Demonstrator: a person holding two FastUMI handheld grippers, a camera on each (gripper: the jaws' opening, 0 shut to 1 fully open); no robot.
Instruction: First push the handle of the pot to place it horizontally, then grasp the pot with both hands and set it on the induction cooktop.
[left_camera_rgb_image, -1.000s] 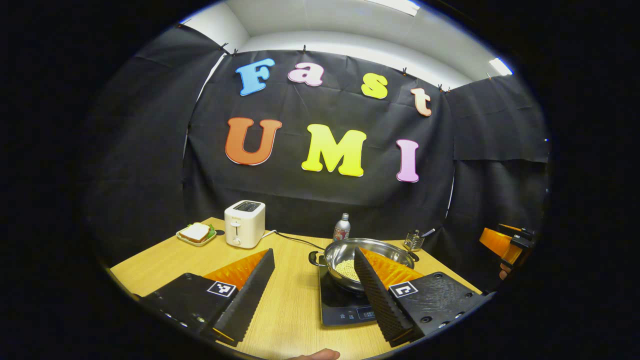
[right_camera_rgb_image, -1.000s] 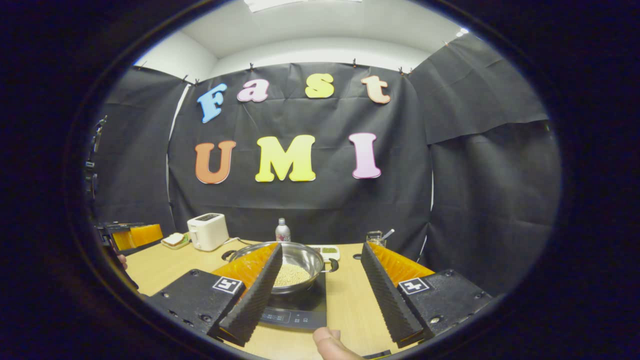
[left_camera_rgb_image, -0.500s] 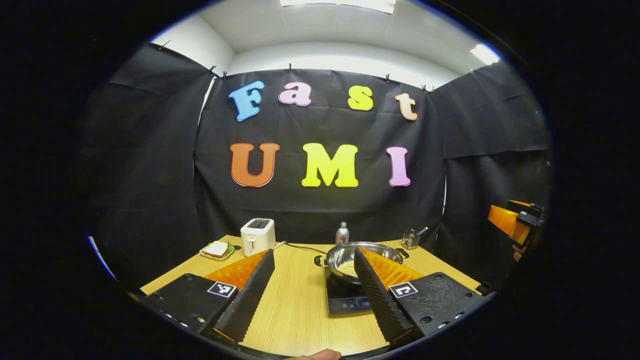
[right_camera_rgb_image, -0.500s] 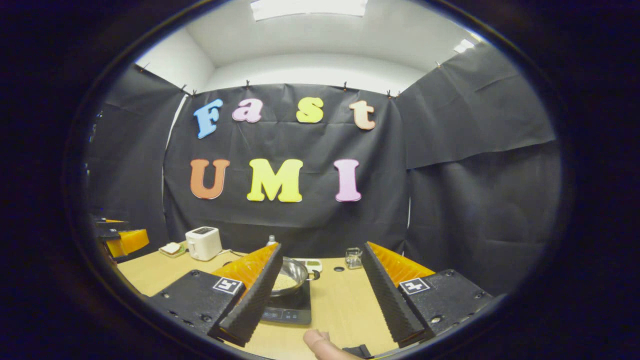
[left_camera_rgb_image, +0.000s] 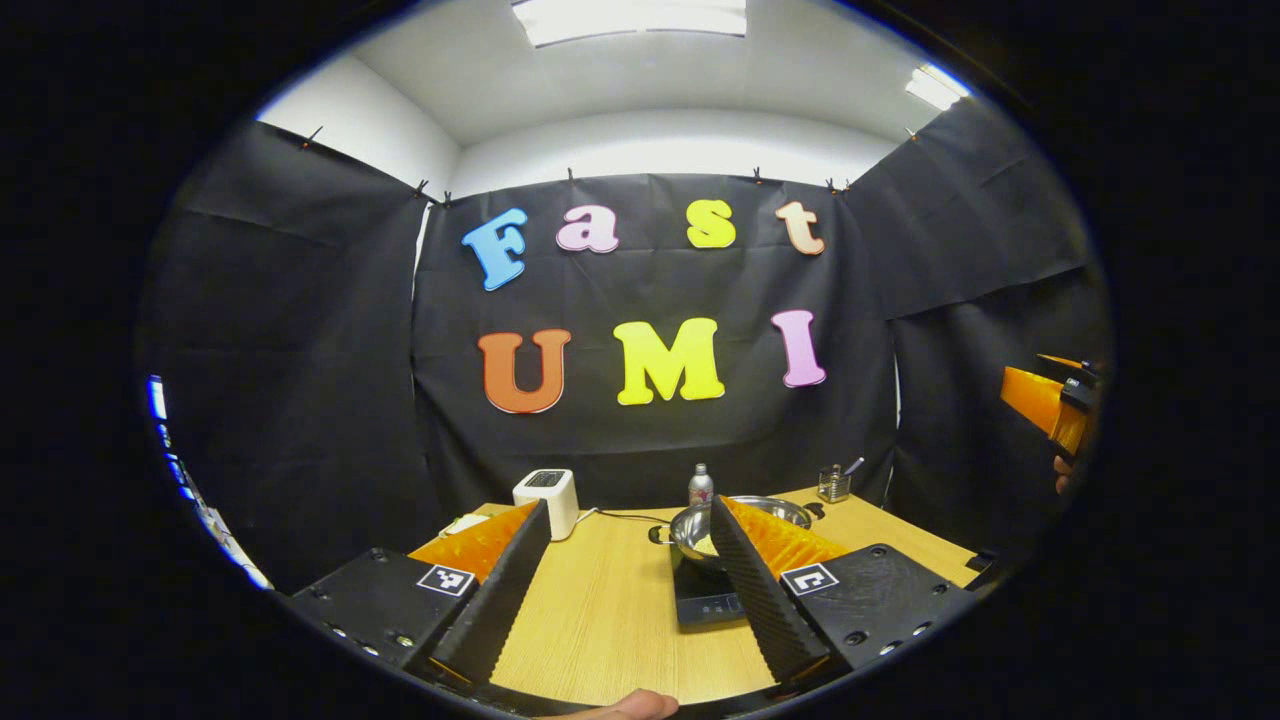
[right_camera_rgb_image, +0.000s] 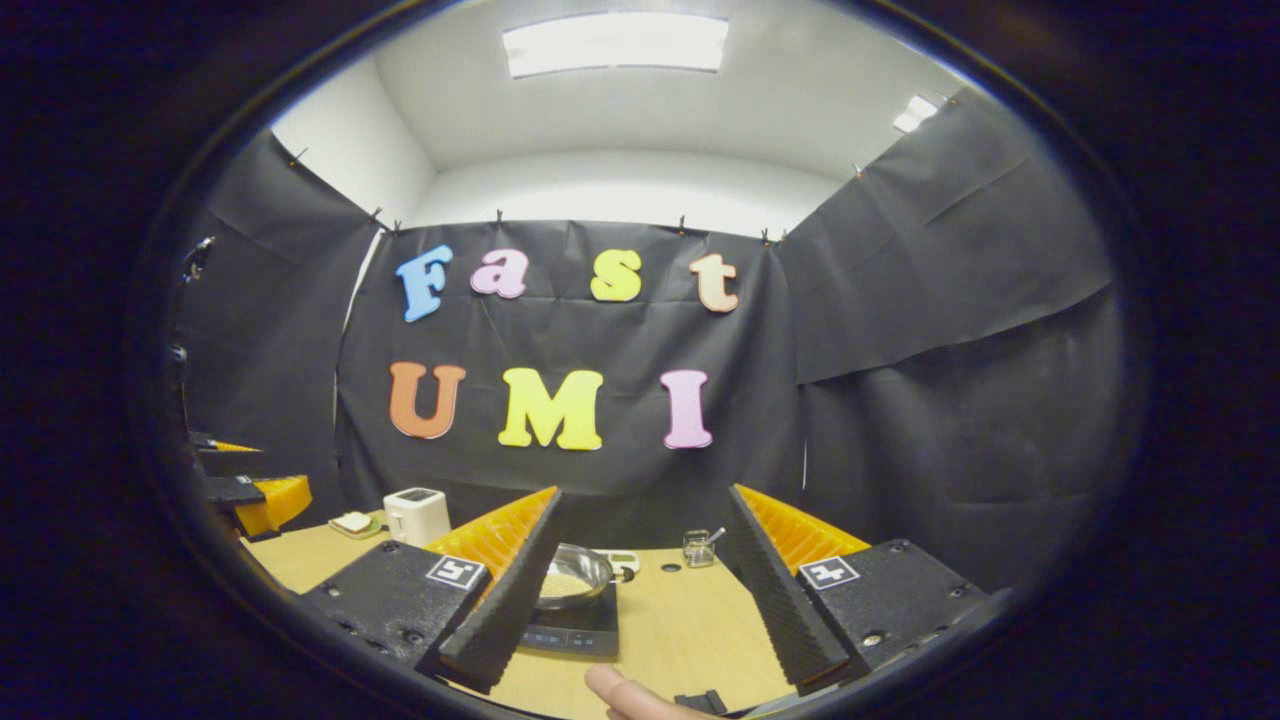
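One pot (right_camera_rgb_image: 572, 583), holding pale grains, sits on one cooktop (right_camera_rgb_image: 572, 632); side handles roughly level, left-right. One toaster (right_camera_rgb_image: 417, 516), one bottle (left_camera_rgb_image: 700, 487), one jar (right_camera_rgb_image: 696, 548) on the table (left_camera_rgb_image: 600, 620). Left hand-held gripper (left_camera_rgb_image: 620, 590) and right hand-held gripper (right_camera_rgb_image: 640, 600): both wide open, empty, raised, well apart from pot.

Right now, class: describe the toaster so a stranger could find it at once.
Start at the wooden table before the black wall. Near its back edge, left of the pot on the cooktop, stands the toaster: the white, boxy item with a dark slot on top.
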